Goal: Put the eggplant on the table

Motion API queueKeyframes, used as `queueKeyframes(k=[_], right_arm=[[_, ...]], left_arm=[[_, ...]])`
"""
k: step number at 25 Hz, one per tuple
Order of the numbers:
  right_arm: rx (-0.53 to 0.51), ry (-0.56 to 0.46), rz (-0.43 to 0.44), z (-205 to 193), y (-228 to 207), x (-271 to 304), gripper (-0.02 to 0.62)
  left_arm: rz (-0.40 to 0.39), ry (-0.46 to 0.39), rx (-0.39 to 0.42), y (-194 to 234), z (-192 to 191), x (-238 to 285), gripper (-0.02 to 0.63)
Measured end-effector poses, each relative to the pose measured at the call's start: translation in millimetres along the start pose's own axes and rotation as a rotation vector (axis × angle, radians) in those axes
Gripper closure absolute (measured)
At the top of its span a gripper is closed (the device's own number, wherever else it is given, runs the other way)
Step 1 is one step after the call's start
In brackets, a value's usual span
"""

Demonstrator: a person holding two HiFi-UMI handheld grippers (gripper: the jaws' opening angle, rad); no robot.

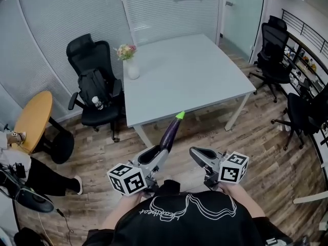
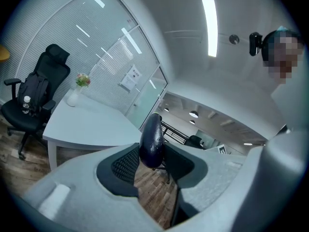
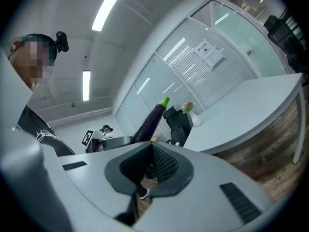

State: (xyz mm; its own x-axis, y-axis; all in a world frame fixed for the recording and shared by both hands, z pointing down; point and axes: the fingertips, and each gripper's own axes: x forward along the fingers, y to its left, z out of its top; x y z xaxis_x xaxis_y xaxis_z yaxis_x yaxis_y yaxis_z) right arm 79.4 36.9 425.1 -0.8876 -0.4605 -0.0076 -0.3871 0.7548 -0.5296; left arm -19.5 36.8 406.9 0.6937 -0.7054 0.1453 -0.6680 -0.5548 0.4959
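A long purple eggplant (image 1: 170, 131) with a green tip sticks forward and up from my left gripper (image 1: 155, 157), whose jaws are shut on its thick end. In the left gripper view the eggplant (image 2: 151, 141) stands upright between the two dark pads. It hangs over the wooden floor, just short of the near edge of the pale grey table (image 1: 189, 76). My right gripper (image 1: 197, 155) is beside it to the right, with its jaws together and nothing in them. From the right gripper view the eggplant (image 3: 150, 120) shows to the left, in front of the table (image 3: 241, 110).
A white vase with flowers (image 1: 131, 65) stands at the table's left corner. A black office chair with a backpack (image 1: 95, 91) is left of the table, with a round wooden table (image 1: 33, 119) and a seated person (image 1: 31, 181) further left. More black chairs (image 1: 274, 50) stand at the right.
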Motion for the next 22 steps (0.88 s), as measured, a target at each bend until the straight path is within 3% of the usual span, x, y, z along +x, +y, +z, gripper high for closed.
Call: queueKeyframes(k=[9,22], right_arm=[[0.008,0.001,-0.055,29.4,-54.7,29.7,0.586],[0.055,0.051,-0.102,85.3,-167.6,117.3,0.586]], left_arm=[[-0.025,0.006,-0.018,45.2,35.7,50.2,0.436],[-0.008,0.063,-0.017,153.5,92.8,146.9,0.436]])
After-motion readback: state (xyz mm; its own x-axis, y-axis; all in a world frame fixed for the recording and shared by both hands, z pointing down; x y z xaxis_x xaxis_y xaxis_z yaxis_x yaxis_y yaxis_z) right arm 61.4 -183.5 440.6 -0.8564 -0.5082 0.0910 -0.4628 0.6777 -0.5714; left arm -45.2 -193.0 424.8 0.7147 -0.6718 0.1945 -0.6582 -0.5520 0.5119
